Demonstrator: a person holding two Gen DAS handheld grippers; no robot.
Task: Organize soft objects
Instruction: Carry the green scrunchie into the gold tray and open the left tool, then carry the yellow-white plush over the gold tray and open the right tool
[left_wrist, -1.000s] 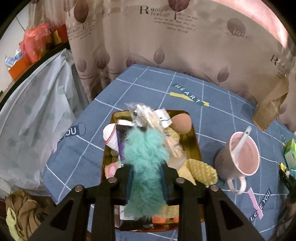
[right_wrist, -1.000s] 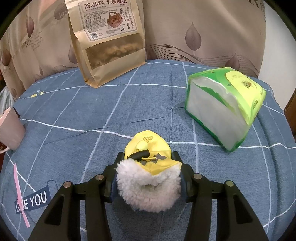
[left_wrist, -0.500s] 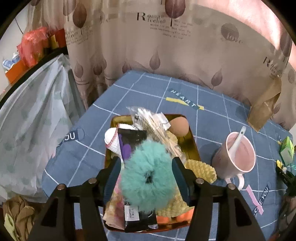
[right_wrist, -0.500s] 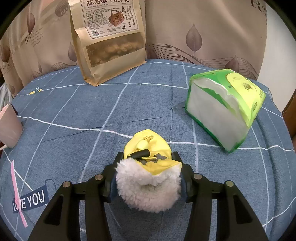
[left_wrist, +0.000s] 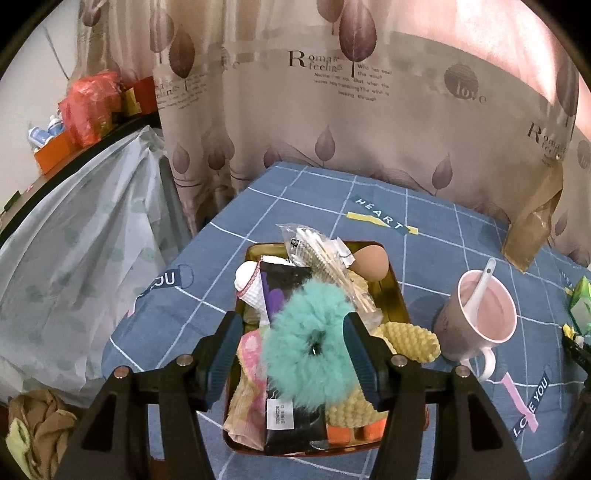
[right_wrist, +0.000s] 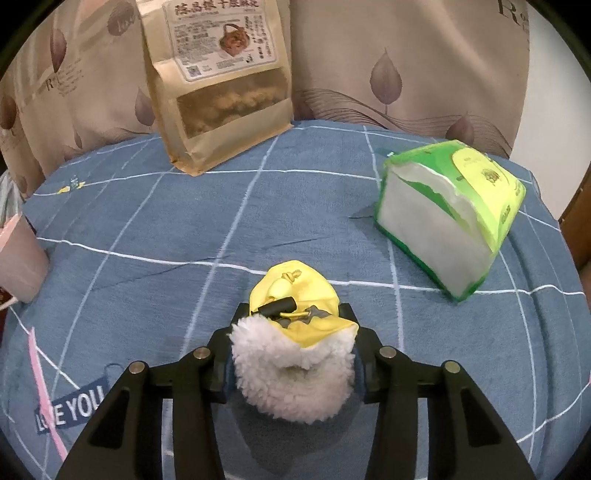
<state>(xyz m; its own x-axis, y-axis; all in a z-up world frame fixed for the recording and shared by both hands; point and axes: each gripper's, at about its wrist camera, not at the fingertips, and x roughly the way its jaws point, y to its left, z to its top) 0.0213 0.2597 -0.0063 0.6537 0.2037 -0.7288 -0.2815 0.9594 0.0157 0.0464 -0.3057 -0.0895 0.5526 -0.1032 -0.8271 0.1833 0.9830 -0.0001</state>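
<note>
Your left gripper (left_wrist: 295, 349) is standing released around the scrunchie (left_wrist: 308, 345) on the tray (left_wrist: 400, 295); your right gripper (right_wrist: 291, 349) is closing on the pouch (right_wrist: 293, 347).

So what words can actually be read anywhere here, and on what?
"Romantic feeling", "love": curtain.
"HEART", "YOU", "LOVE YOU": blue tablecloth.
"LOVE YOU" again: tablecloth, right view.
Snack bag label: Chinese print, too small to read.
Black packet sticker: digits blurred.
Tissue pack: print unreadable.
</note>
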